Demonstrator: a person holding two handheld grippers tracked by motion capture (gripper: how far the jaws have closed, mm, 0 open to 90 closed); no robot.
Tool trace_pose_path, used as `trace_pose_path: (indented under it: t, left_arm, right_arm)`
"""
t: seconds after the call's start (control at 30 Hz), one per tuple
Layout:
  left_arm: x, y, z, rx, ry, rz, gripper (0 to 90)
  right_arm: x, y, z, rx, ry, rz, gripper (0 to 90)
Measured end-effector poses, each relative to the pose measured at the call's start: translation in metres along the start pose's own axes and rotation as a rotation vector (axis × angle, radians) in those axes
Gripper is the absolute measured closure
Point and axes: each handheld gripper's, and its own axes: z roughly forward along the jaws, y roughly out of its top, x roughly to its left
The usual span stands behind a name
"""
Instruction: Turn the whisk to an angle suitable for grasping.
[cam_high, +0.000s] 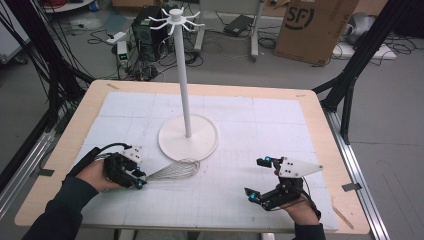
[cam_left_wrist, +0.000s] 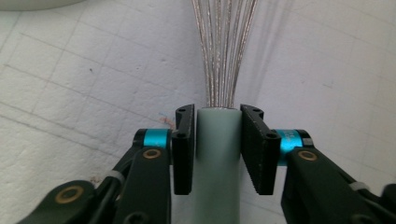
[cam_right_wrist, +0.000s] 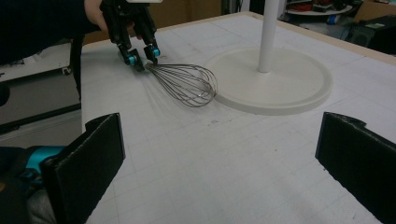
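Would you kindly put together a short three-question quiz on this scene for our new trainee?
1. True or false: the left gripper is shut on the handle of the whisk.
2. Multiple choice: where do the whisk's wires lie relative to the base of the white stand? A) on top of the base B) on the mat beside the base's rim C) hanging from the stand's hooks
3. Fill in: the right gripper is ____ and holds nothing.

Key: 1 true; 2 B; 3 open.
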Motion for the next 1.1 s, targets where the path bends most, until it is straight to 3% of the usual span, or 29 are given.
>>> trace_pose_path:
  t: [0.1, 0.33, 0.57, 0.83, 1.1]
  left_arm:
    - [0.000, 0.000, 0.000, 0.016, 0.010, 0.004, 59.1]
    - [-0.003, -0.002, -0.004, 0.016, 0.026, 0.000, 55.5]
    - [-0.008, -0.003, -0.002, 0.054, 0.043, 0.020, 54.2]
    - [-0.013, -0.001, 0.000, 0.100, 0.069, 0.067, 58.7]
    - [-0.016, 0.000, 0.002, 0.100, 0.078, 0.071, 67.5]
  right_arm:
    - [0.000, 0.000, 0.000, 0.000, 0.000, 0.000, 0.0]
    - [0.000, -0.001, 0.000, 0.003, 0.006, 0.005, 0.1]
    - [0.000, 0.000, 0.000, 0.002, 0.005, 0.004, 0.0]
    - [-0.001, 0.000, -0.002, -0.004, 0.003, 0.010, 0.1]
    - [-0.001, 0.000, -0.002, -0.002, 0.004, 0.012, 0.0]
